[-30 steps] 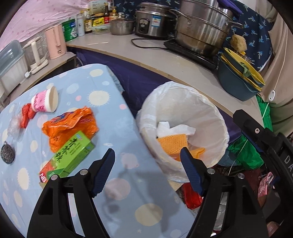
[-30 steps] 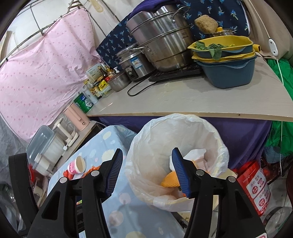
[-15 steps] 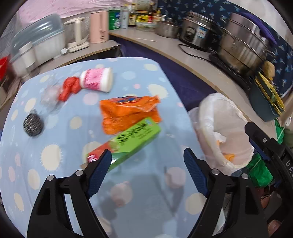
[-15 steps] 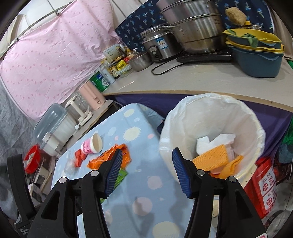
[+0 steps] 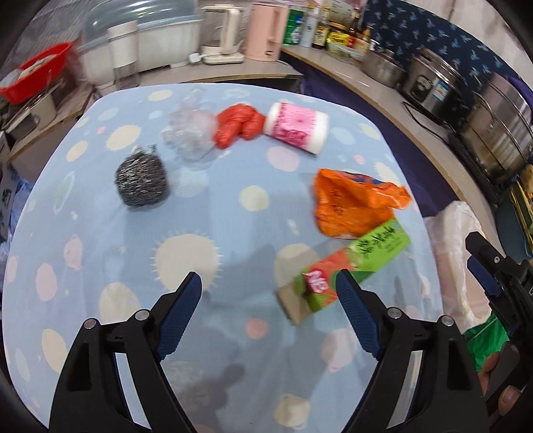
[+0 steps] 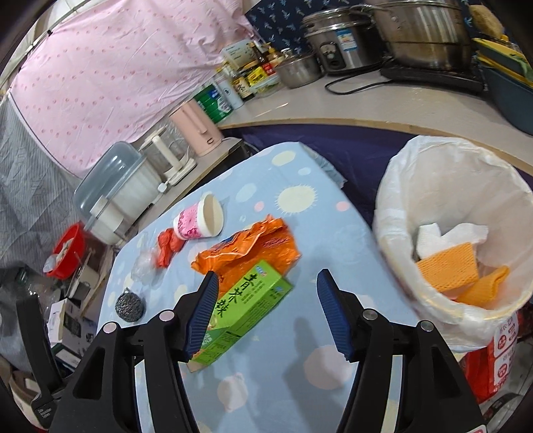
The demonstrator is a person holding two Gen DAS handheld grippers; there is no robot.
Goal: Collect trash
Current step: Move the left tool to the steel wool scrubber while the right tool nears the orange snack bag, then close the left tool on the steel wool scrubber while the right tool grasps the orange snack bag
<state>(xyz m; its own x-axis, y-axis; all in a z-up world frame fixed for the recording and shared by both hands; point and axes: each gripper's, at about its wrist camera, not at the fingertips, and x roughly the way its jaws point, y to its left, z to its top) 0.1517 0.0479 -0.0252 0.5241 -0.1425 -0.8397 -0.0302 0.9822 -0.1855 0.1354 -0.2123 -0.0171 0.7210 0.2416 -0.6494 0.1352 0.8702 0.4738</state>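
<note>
On the blue dotted tablecloth (image 5: 206,253) lie a green box (image 5: 353,266) (image 6: 246,309), an orange wrapper (image 5: 353,206) (image 6: 250,249), a pink paper cup (image 5: 298,128) (image 6: 200,221) on its side, a red crumpled bag (image 5: 235,125) (image 6: 166,248), clear plastic (image 5: 190,133) and a steel scourer (image 5: 141,178) (image 6: 130,304). My left gripper (image 5: 268,289) hangs over the cloth, jaws opening, nothing between them. My right gripper (image 6: 266,286) hovers above the green box, jaws opening and empty. The white-lined bin (image 6: 449,186) holds tissue and orange cloths.
A counter (image 6: 333,110) behind carries steel pots (image 6: 423,30), a rice cooker (image 6: 336,43), bottles, a pink jug (image 5: 268,30) (image 6: 198,131) and a lidded white box (image 6: 110,193). A red basin (image 5: 33,70) stands at the left. A red package (image 6: 499,353) sits below the bin.
Both grippers swung left, away from the bin and over the table. The trash items now fill the left wrist view; the bin has slid to its right edge. Both jaws have widened.
</note>
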